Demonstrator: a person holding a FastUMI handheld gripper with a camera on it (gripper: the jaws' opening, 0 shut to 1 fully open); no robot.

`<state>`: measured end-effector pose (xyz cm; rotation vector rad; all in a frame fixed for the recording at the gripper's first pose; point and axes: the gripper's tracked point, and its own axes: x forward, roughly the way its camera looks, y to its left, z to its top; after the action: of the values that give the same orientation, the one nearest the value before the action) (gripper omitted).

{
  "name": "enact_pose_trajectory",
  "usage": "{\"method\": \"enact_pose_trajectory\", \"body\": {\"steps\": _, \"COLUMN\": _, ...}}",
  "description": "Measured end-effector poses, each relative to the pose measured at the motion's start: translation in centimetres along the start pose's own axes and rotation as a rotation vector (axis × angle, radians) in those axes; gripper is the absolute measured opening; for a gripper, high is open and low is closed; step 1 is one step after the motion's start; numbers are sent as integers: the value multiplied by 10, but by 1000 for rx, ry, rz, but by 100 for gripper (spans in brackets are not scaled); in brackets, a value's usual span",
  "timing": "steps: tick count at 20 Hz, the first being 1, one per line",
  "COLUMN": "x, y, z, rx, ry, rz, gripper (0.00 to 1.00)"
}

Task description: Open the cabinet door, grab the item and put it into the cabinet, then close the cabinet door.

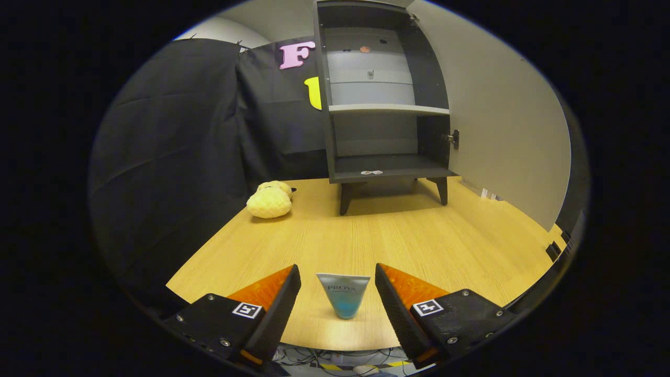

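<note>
A small dark cabinet (384, 94) on short legs stands at the far side of the wooden table (366, 230), its door (502, 115) swung wide open to the right. Its shelf and bottom compartment look bare apart from a tiny pale object on the bottom board. A light blue tube (344, 295) stands cap down on the table near its front edge, between my two fingers. My gripper (337, 285) is open, with a gap on each side of the tube, and neither finger touches it.
A yellow plush toy (269, 199) lies on the table left of the cabinet's legs. Black cloth walls the booth at the left and back. Bare tabletop stretches between the tube and the cabinet. Cables lie on the floor below the table's front edge.
</note>
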<state>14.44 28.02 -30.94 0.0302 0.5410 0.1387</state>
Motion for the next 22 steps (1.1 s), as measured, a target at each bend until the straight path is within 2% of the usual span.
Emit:
{"method": "enact_pose_trajectory", "body": {"steps": 3, "x": 11, "y": -3, "z": -17, "rx": 10, "ry": 41, "rz": -15, "gripper": 88}}
{"method": "enact_pose_trajectory", "body": {"steps": 7, "x": 19, "y": -8, "z": -43, "rx": 33, "ry": 112, "rz": -34, "gripper": 81}}
{"method": "enact_pose_trajectory", "body": {"steps": 11, "x": 25, "y": -8, "z": -58, "rx": 34, "ry": 158, "rz": -24, "gripper": 68}}
{"method": "enact_pose_trajectory", "body": {"steps": 14, "x": 25, "y": -5, "z": -55, "rx": 36, "ry": 156, "rz": 7, "gripper": 53}}
{"method": "enact_pose_trajectory", "body": {"steps": 19, "x": 25, "y": -5, "z": -50, "rx": 15, "ry": 157, "rz": 36, "gripper": 51}}
{"method": "enact_pose_trajectory", "body": {"steps": 22, "x": 28, "y": -7, "z": -30, "rx": -4, "ry": 133, "rz": 47, "gripper": 51}}
